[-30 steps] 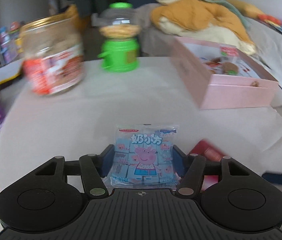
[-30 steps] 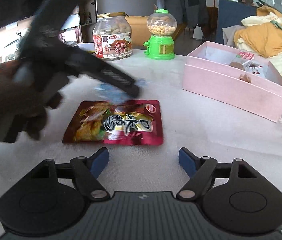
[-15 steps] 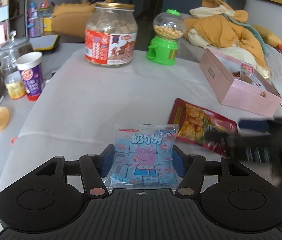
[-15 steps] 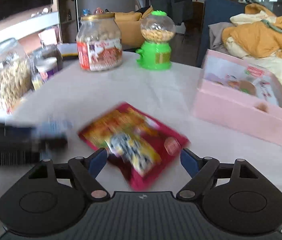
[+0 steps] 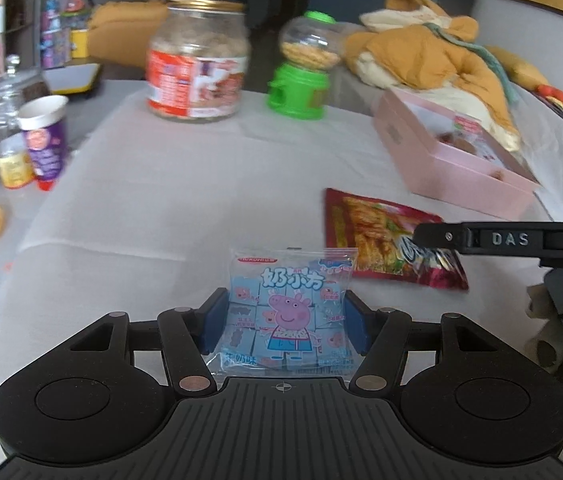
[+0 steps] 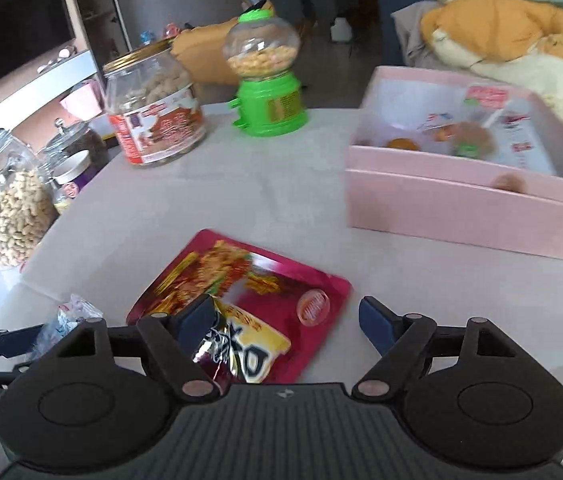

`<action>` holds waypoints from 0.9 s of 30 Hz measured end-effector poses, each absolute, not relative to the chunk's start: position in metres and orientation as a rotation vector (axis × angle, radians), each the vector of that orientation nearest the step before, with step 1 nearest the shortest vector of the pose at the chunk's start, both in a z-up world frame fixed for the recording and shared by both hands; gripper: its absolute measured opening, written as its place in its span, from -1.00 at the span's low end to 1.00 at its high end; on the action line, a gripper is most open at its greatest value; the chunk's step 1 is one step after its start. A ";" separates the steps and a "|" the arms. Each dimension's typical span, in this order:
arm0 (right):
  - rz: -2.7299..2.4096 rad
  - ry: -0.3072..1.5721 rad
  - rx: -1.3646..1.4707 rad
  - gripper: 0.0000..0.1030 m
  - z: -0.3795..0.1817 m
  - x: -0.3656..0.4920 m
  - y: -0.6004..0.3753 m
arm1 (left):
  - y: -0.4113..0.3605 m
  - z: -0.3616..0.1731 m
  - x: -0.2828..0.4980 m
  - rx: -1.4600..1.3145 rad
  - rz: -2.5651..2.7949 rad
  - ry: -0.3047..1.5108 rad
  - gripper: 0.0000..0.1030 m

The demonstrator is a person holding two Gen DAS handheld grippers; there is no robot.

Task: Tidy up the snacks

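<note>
Two grippers show at the bottom of their own views, over a white-covered table [image 5: 153,184]. Low in the middle of the left wrist view, the left gripper [image 5: 286,320] has its blue pads pressed against both side edges of a pale blue Peppa Pig snack packet [image 5: 290,316], which stands upright between the fingers and fills the gap. To the right of that packet lies a red snack pouch [image 5: 365,236], flat on the cloth, and the black finger of the right gripper reaches in from the right edge of the frame over the pouch's lower right corner. In the right wrist view, the right gripper [image 6: 286,324] stands wide apart: its left pad touches the crumpled near-left part of the red snack pouch [image 6: 265,292], while its right pad stands clear of the pouch's right edge over bare cloth, so nothing is clamped. Further up and right sits an open pink box [image 6: 465,208] with a few small wrapped snacks inside. Toward the upper middle stand a green gumball dispenser [image 6: 267,76] and, to its left, a large clear jar of peanuts with a red label [image 6: 153,114]. At the left edge, a purple cup [image 5: 43,136] stands beside other jars.
</note>
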State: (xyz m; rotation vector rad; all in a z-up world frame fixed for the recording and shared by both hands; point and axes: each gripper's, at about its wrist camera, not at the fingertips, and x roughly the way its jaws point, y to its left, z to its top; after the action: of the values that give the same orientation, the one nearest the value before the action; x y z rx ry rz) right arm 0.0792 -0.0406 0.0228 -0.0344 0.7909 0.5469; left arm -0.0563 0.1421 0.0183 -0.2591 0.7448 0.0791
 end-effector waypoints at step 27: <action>0.457 0.709 -0.142 0.54 0.007 0.031 -0.102 | 0.110 0.015 -0.022 -0.155 0.127 0.726 0.27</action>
State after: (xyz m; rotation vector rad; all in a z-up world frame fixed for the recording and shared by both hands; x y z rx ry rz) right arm 0.0308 -0.1023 0.0068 -0.1424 0.7089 0.4567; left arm -0.0219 0.1099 0.0149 -0.1549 0.7260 0.1270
